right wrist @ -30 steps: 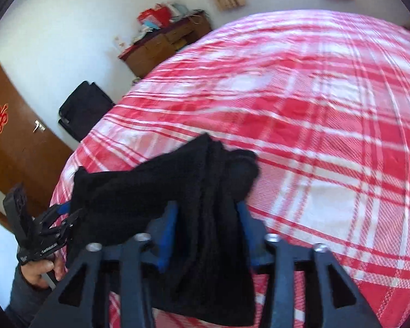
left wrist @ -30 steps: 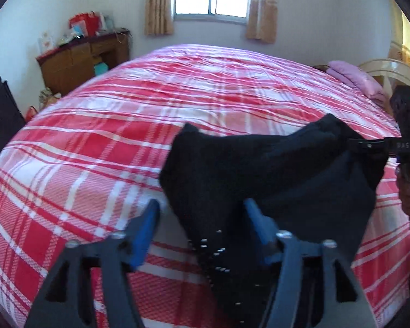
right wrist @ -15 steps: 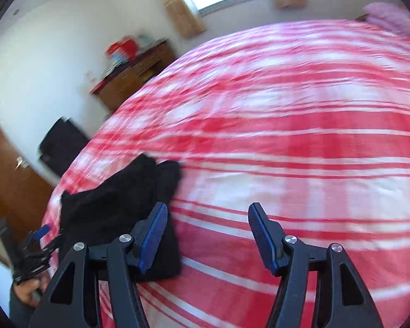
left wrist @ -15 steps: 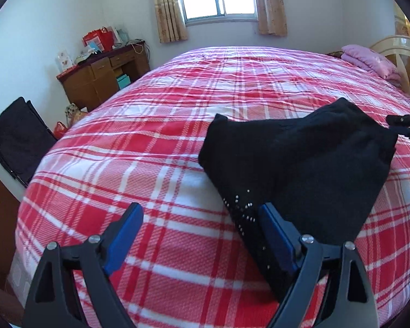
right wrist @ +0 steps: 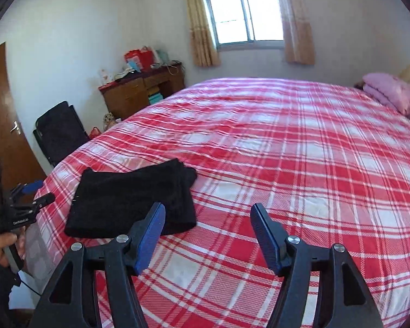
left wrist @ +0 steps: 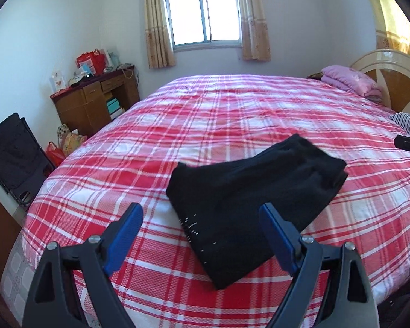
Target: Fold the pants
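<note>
Pants [left wrist: 248,191] lie folded, compact, on bed [left wrist: 232,114] near its front edge; left gripper [left wrist: 202,227] above them, jaws wide, empty; right gripper [right wrist: 207,227] beside them, jaws wide, empty; folding looks finished; next, likely only smoothing or withdrawing.

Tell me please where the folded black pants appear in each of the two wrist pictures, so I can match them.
Left wrist view: the black pants lie on the plaid bed, centre to lower right, reaching down between the open claw's fingers.
Right wrist view: the black pants lie at lower left, near the bed's edge, left of the open claw.
Shared landmark: the curtained window on the far wall.
</note>
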The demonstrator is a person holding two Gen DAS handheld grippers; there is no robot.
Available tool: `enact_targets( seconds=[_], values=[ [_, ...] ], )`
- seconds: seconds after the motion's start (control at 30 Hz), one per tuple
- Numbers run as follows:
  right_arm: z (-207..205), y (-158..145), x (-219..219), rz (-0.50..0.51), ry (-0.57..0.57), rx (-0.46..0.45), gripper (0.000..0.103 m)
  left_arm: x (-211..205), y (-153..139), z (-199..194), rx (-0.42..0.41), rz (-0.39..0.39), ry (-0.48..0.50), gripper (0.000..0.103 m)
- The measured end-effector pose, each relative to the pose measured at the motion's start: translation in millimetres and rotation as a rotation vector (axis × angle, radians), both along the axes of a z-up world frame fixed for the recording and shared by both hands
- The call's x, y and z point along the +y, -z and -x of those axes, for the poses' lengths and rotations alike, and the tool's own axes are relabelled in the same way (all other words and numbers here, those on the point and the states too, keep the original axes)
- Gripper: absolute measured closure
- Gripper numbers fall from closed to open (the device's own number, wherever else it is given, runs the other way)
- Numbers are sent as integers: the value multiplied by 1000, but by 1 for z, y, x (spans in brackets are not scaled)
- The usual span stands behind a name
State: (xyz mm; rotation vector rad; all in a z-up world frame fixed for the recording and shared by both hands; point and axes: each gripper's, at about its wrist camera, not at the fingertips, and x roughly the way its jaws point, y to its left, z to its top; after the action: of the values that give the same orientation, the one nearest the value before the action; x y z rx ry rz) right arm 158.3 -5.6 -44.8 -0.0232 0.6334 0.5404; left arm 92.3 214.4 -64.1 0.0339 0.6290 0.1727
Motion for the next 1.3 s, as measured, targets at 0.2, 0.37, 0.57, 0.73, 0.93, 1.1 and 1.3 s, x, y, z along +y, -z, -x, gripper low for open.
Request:
enact_targets(
  seconds=[0.2,0.37,0.57,0.73,0.93,1.1,1.3],
  values=[
    [22,-9,15,19,-56,-28,35,-7,-9,5,-33,4,22,12],
    [29,-9,22,33,-73,-32,35,-9,-7,4,-27,5,21,11],
    [32,-9,25,42,-75,-37,35,-9,-6,3,-20,6,20,7],
    [34,-10,25,42,-73,-44,35,-10,-5,3,-22,7,21,7],
    [38,-13,27,45,-83,-54,35,-10,-5,4,-23,6,20,7],
    [41,-12,31,51,-90,-57,35,-10,-5,3,-22,6,18,7],
    [40,-9,32,54,-87,-54,35,-9,-4,3,-17,5,16,7]
  ],
)
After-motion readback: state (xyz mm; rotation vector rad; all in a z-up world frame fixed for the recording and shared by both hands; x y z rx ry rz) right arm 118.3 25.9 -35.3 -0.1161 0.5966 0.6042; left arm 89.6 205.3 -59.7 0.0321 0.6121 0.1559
